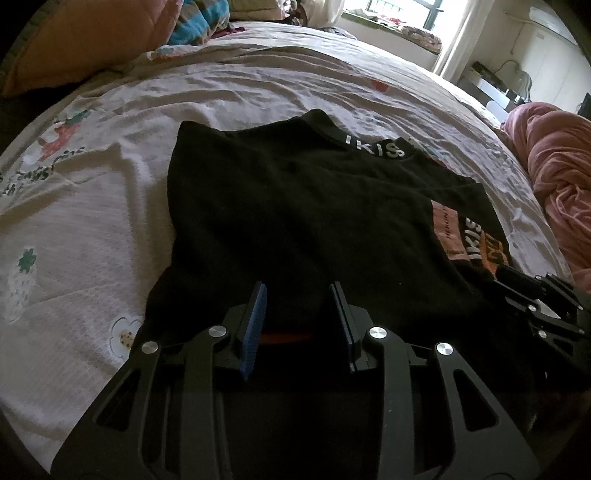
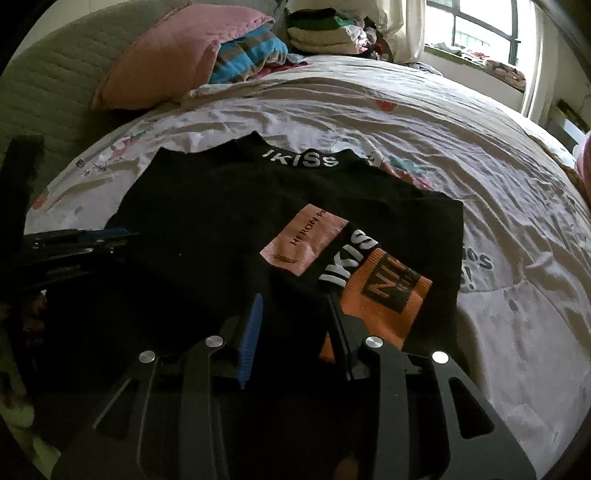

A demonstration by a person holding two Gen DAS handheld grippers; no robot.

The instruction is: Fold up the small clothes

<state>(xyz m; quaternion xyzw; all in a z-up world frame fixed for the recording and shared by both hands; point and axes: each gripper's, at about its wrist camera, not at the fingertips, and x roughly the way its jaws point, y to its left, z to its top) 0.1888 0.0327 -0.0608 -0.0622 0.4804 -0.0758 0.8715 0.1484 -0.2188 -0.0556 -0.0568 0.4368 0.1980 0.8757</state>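
A black top (image 1: 295, 192) with "IKISS" in white on its collar lies flat on the bed, collar at the far end. One sleeve is folded across its right side, showing an orange cuff (image 2: 384, 295) beside a pink label (image 2: 303, 243). My left gripper (image 1: 298, 291) is at the near hem, its blue pads closed on a bunch of black cloth. My right gripper (image 2: 295, 299) stands over the near right part, jaws apart, with black cloth lying between them and the orange cuff just outside the right finger (image 2: 338, 314). Each gripper shows at the edge of the other's view.
The bed has a white sheet (image 1: 92, 221) with printed flowers. A pink pillow (image 2: 177, 55), a striped blanket (image 2: 247, 55) and a stack of folded clothes (image 2: 325, 33) lie at the head. A bunched pink blanket (image 1: 561, 177) lies at the right edge.
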